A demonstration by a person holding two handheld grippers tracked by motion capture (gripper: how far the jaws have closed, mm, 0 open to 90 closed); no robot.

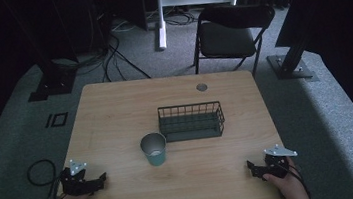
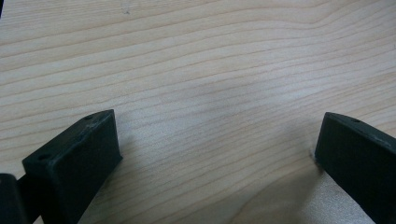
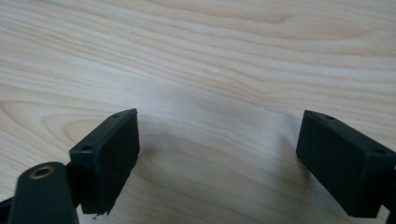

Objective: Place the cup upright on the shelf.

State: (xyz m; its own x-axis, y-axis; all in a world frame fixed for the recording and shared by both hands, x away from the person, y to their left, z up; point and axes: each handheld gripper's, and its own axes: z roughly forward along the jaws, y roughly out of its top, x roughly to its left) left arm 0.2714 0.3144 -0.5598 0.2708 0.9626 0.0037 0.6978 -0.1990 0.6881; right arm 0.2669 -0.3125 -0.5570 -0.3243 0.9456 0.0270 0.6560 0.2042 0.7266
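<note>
A teal metal cup (image 1: 154, 150) stands upright mid-table, just beside the dark wire basket (image 1: 191, 121), whose floor looks bare. The left gripper (image 1: 101, 179) and right gripper (image 1: 250, 165) rest near the wooden table's (image 1: 115, 111) front corners, jaws spread, holding nothing.

A cup (image 1: 154, 149) stands mid-tabletop (image 1: 115, 106), just left of and in front of a wire basket (image 1: 192, 121). The left tool (image 1: 104, 178) rests near the front left corner, the right tool (image 1: 249, 164) near the front right, both well apart from the cup.
</note>
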